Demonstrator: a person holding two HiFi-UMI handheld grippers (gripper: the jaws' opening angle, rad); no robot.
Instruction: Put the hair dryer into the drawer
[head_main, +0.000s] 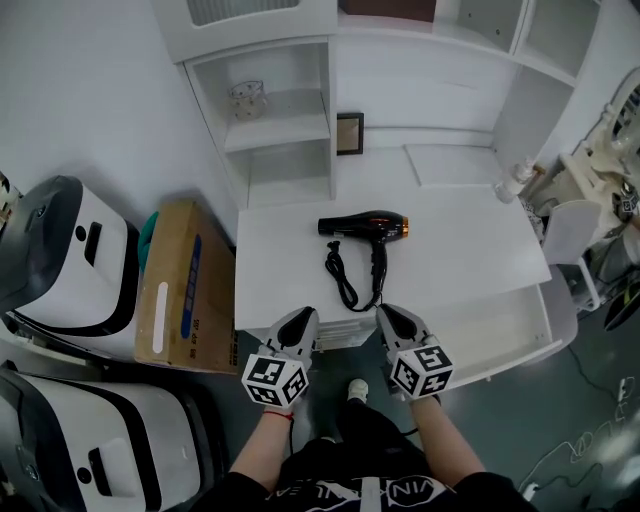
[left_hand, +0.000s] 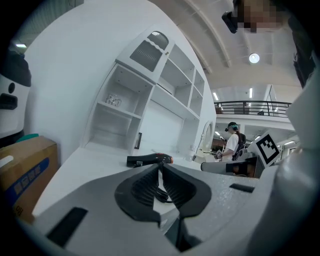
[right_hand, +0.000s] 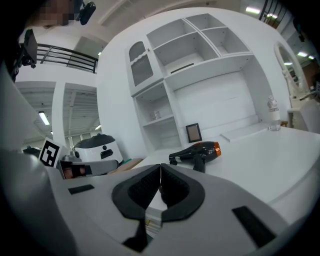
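Observation:
A black hair dryer (head_main: 363, 226) with an orange band lies on its side in the middle of the white desk top (head_main: 470, 240). Its black cord (head_main: 343, 275) loops toward the near edge. A white drawer (head_main: 500, 325) stands pulled out under the desk's front edge, at the right. My left gripper (head_main: 303, 316) and right gripper (head_main: 388, 312) hover side by side at the near edge, both shut and empty, short of the dryer. The dryer (left_hand: 150, 159) shows beyond the left gripper (left_hand: 161, 167), and the dryer (right_hand: 197, 150) lies ahead and right of the right gripper (right_hand: 160, 167).
A white shelf unit (head_main: 275, 130) rises behind the desk, with a glass item (head_main: 247, 100) on a shelf and a small picture frame (head_main: 350, 133) against the back. A bottle (head_main: 514, 180) stands far right. A cardboard box (head_main: 172, 290) and white machines (head_main: 60, 260) crowd the floor at left.

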